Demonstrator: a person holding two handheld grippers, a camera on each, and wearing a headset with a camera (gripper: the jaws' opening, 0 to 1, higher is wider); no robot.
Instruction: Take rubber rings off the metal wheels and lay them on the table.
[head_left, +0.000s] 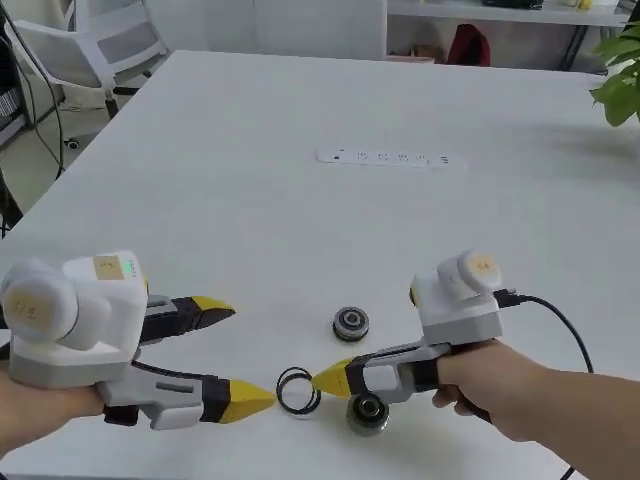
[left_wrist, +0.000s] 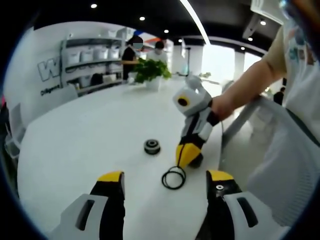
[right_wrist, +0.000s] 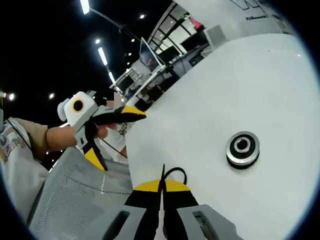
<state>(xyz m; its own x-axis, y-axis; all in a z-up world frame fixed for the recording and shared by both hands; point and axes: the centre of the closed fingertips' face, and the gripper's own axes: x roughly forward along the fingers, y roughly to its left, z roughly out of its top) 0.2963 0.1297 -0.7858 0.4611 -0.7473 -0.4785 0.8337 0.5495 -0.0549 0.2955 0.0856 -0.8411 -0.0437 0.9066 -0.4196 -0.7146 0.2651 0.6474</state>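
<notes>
Black rubber rings (head_left: 297, 390) lie overlapped near the table's front edge. My right gripper (head_left: 322, 379) is shut, its yellow tips pinching the edge of a ring (right_wrist: 173, 174). Just under that gripper sits one metal wheel (head_left: 368, 412), dark and round. A second wheel (head_left: 350, 322) stands a little farther back on the table and is seen again as the wheel (right_wrist: 242, 148) and the wheel (left_wrist: 152, 146). My left gripper (head_left: 240, 352) is open to the left of the rings, with the rings (left_wrist: 173, 177) ahead between its jaws. The right gripper (left_wrist: 184, 155) faces it.
The white table (head_left: 300, 200) stretches far back, with a white power strip (head_left: 385, 157) near its middle. A green plant (head_left: 620, 80) leans in at the far right. Office chairs (head_left: 100, 40) stand beyond the far left corner. A mesh chair back (left_wrist: 280, 165) is beside the table.
</notes>
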